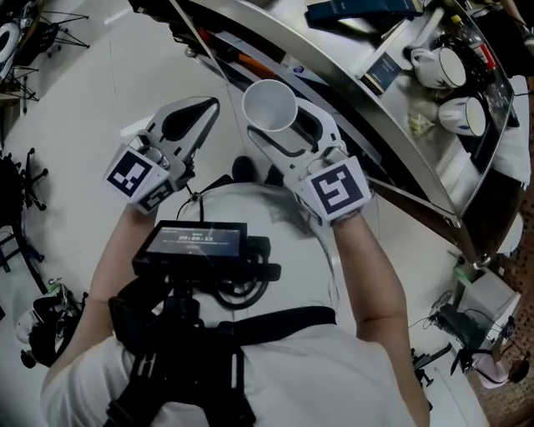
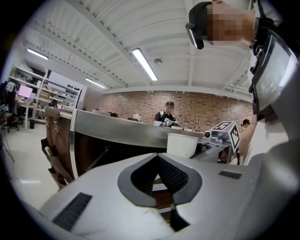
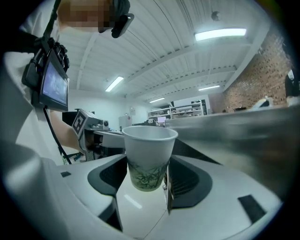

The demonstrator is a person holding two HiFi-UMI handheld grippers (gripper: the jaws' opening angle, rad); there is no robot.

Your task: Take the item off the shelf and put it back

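A white paper cup (image 1: 269,104) with a green leaf print stands upright between the jaws of my right gripper (image 1: 279,127), which is shut on its lower half. In the right gripper view the cup (image 3: 148,157) fills the middle, its rim above the right gripper (image 3: 146,169). My left gripper (image 1: 209,107) hangs beside it to the left, jaws together and empty. From the left gripper view, the left gripper's (image 2: 157,158) tips meet, and the cup (image 2: 182,144) shows beyond them. The curved metal shelf (image 1: 367,108) runs just past both grippers.
Two white mugs (image 1: 442,67) (image 1: 463,117) and a dark blue box (image 1: 359,10) sit on the shelf. A small screen (image 1: 196,242) is strapped to the person's chest. Tripods (image 1: 33,37) stand on the pale floor at the left. A person (image 2: 166,112) stands behind the counter.
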